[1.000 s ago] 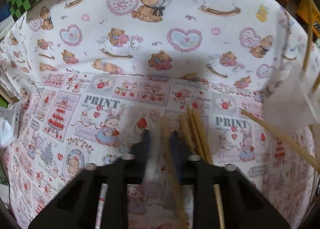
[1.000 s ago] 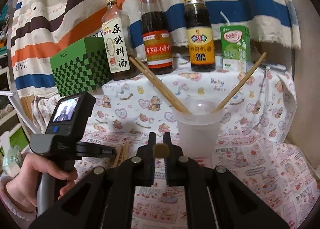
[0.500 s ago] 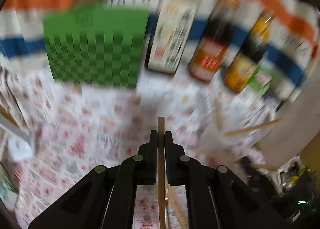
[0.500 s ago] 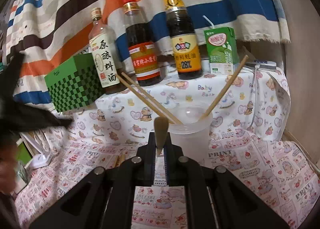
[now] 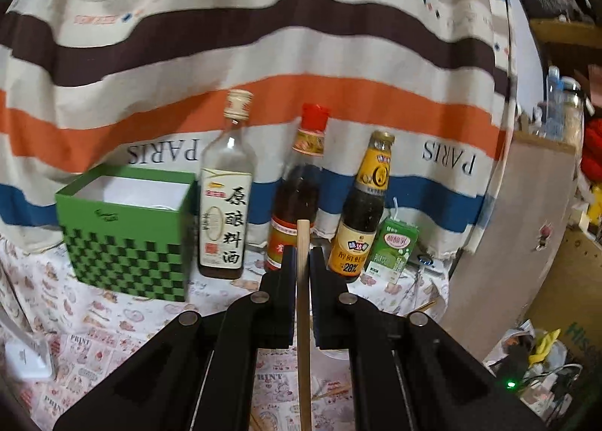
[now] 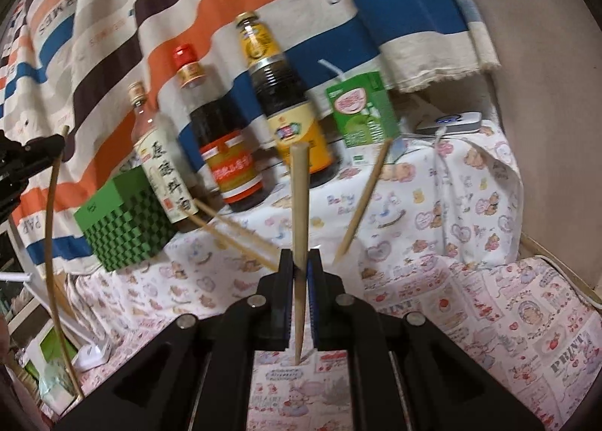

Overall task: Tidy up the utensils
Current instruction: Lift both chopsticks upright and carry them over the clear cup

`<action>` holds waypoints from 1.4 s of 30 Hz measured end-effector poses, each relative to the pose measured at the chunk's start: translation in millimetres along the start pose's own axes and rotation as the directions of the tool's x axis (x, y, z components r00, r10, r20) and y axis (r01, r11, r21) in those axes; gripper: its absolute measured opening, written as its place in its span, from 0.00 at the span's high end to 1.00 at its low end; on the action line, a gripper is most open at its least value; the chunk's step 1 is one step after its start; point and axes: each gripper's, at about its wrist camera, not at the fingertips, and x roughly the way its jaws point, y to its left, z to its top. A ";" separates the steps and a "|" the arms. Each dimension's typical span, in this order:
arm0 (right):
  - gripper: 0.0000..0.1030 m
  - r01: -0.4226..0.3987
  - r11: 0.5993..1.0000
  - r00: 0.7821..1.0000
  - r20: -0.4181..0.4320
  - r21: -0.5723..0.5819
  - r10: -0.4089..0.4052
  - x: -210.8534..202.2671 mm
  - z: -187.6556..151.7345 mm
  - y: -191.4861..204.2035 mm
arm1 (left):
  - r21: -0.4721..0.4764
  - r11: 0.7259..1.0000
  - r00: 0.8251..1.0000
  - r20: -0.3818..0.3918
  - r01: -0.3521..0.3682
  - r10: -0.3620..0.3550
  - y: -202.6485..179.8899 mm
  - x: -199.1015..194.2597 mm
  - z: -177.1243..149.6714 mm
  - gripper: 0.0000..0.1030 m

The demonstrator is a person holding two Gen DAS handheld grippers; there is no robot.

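My left gripper [image 5: 300, 261] is shut on a wooden chopstick [image 5: 303, 318] that stands upright between its fingers, raised above the table. My right gripper [image 6: 300, 265] is shut on another wooden chopstick [image 6: 300, 205], thick end up. In the right wrist view several chopsticks [image 6: 361, 201] lean out from behind my fingers; the clear cup holding them is hidden. The left gripper [image 6: 30, 156] shows at the left edge with its chopstick [image 6: 52, 243] hanging down. More chopsticks [image 5: 335, 391] lie on the cloth below the left gripper.
Along the back stand a green checkered box [image 5: 128, 231], three sauce bottles [image 5: 225, 198] [image 5: 297, 198] [image 5: 361, 213] and a green drink carton [image 5: 393, 246]. A striped cloth [image 5: 263, 36] hangs behind. A power bank [image 6: 449, 120] lies back right. The printed tablecloth [image 6: 489, 303] covers the table.
My left gripper closed on a chopstick on the cloth, lifted it and tilted up to face the bottles. My right gripper rose and tilted with its chopstick.
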 end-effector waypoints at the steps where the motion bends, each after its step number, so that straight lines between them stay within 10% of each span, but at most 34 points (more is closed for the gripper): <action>1: 0.94 0.006 1.000 1.000 -0.003 0.009 -0.006 1.2 1.0 -2.4 | 0.011 1.000 1.000 -0.007 -0.008 0.008 -3.7 7.3 -0.5 0.94; 10: 0.94 0.016 1.000 1.000 -0.013 0.021 -0.016 2.9 3.9 -8.0 | 0.046 0.999 0.986 -0.168 0.015 -0.007 -23.6 69.3 -13.3 0.94; 26: 0.94 0.057 0.996 0.998 0.001 0.069 -0.057 0.3 10.9 -20.6 | -0.038 0.999 0.987 0.157 -0.017 0.023 -43.0 46.9 3.4 0.94; 42: 0.94 0.058 0.995 0.998 0.004 0.085 -0.058 -0.9 14.0 -24.3 | 0.055 0.998 0.997 -0.076 -0.003 0.007 -48.6 122.0 -58.7 0.94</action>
